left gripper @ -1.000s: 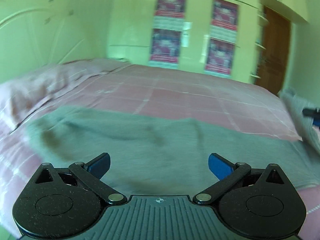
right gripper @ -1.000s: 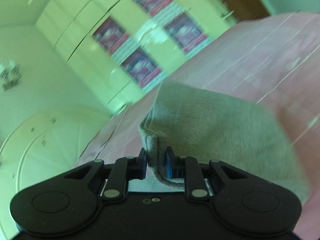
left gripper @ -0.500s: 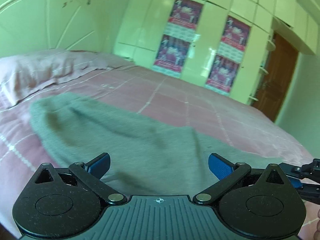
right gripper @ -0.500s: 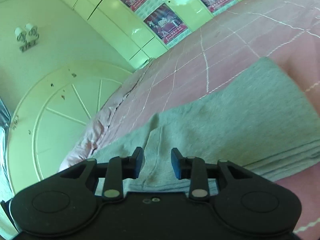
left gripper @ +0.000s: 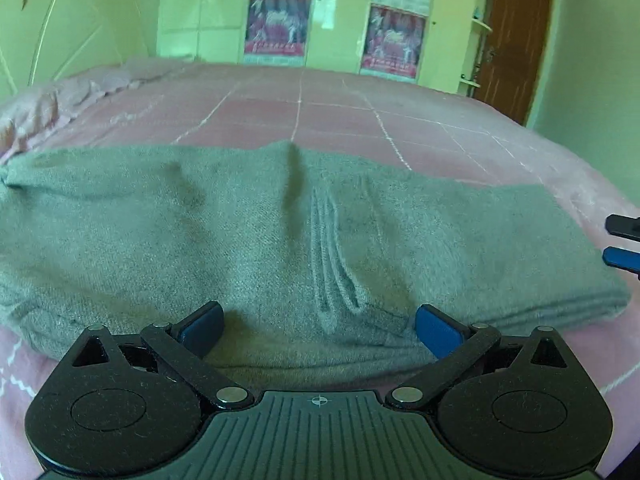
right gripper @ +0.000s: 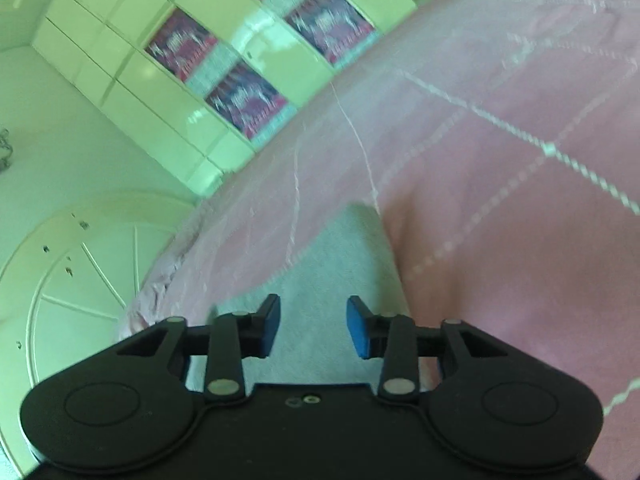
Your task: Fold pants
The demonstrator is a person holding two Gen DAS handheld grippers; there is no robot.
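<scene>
The grey pants (left gripper: 248, 240) lie folded in a long band across the pink bed, layered edges showing along the near side. My left gripper (left gripper: 318, 326) is open and empty, hovering just above the near edge of the pants. My right gripper (right gripper: 313, 326) is open and empty over one end of the pants (right gripper: 340, 280). Its fingertips (left gripper: 622, 258) show at the right edge of the left wrist view, just beyond the right end of the pants.
The pink checked bedspread (left gripper: 360, 120) covers the bed. A pillow (left gripper: 60, 96) lies at the far left by the white headboard (right gripper: 80, 280). White wardrobes with posters (left gripper: 276, 24) stand behind. A brown door (left gripper: 516, 40) is at the far right.
My right gripper let go of the pants' end, laid it down and opened wider, drawing back past the right end. My left gripper stayed open and came lower, closer to the pants.
</scene>
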